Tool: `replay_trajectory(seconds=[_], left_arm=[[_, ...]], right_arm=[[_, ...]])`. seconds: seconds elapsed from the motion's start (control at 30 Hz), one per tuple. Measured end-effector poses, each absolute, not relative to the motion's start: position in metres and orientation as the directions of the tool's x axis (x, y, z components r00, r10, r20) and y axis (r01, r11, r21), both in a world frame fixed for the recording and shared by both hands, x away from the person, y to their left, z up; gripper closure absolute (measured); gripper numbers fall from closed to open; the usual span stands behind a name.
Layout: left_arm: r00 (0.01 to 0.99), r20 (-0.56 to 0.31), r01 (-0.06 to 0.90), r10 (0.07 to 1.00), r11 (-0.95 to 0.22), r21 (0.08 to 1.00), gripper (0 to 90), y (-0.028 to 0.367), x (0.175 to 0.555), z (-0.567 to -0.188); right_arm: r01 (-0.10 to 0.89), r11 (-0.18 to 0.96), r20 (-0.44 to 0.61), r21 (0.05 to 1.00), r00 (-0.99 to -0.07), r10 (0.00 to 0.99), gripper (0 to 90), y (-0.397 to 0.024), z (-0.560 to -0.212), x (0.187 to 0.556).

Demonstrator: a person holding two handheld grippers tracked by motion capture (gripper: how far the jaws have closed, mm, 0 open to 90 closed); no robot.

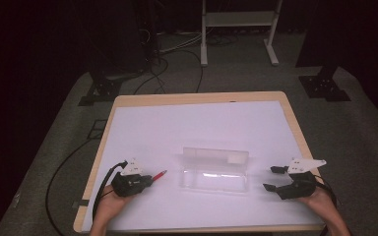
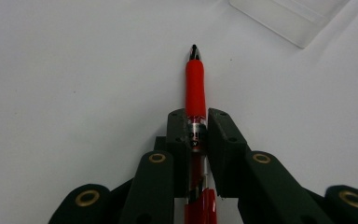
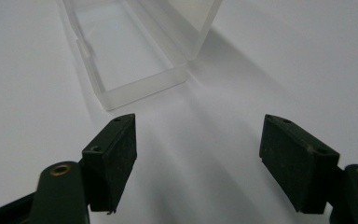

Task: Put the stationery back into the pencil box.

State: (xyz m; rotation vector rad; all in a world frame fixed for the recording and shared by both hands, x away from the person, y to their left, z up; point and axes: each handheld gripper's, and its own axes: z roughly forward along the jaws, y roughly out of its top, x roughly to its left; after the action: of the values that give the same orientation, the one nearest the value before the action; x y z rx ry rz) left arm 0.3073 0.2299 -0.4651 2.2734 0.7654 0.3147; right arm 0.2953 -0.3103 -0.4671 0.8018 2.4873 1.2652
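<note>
Right now the big wooden table (image 1: 295,123) with its white sheet on top (image 1: 197,128) lies in front of me, and it stands on a grey floor (image 1: 354,128) with black cables (image 1: 172,64) running over it. Next comes the clear plastic box with its lid swung open (image 1: 214,169), sitting on the white sheet between my two hands; its open tray is on the side near me and the lid stands up behind it. From my right gripper view I see the clear plastic box (image 3: 130,56) just ahead of that gripper, a little off to one side, and nothing lies inside the tray. My left gripper (image 1: 150,180) rests low over the sheet on the left, and its two black jaws are squeezed tight on the red pen with the black tip (image 1: 158,174). Looking along those jaws in my left gripper view, the red pen (image 2: 195,86) sticks straight out past my left gripper (image 2: 196,128), with its tip pointing out over the white sheet toward a corner of the box. The pen is near the box but not touching it. My right gripper (image 1: 272,178) sits on the right side of the box, and its jaws stand wide apart with only white sheet between them.
</note>
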Motion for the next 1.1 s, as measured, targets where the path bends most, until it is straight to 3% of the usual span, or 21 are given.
replay_trajectory(seconds=[0.67, 1.1], left_arm=[[0.823, 0.035, 0.390, 0.568, -0.608, 0.691, 79.4, 0.222, 0.303, -0.448], [0.877, 0.119, 0.268, 0.465, -0.680, 0.683, 79.4, 0.192, 0.298, -0.414]], right_arm=[[0.370, 0.480, 0.039, 0.796, -0.821, 0.569, 26.8, -0.310, -0.470, 0.296], [0.370, 0.488, 0.038, 0.791, -0.825, 0.564, 26.8, -0.309, -0.471, 0.297]])
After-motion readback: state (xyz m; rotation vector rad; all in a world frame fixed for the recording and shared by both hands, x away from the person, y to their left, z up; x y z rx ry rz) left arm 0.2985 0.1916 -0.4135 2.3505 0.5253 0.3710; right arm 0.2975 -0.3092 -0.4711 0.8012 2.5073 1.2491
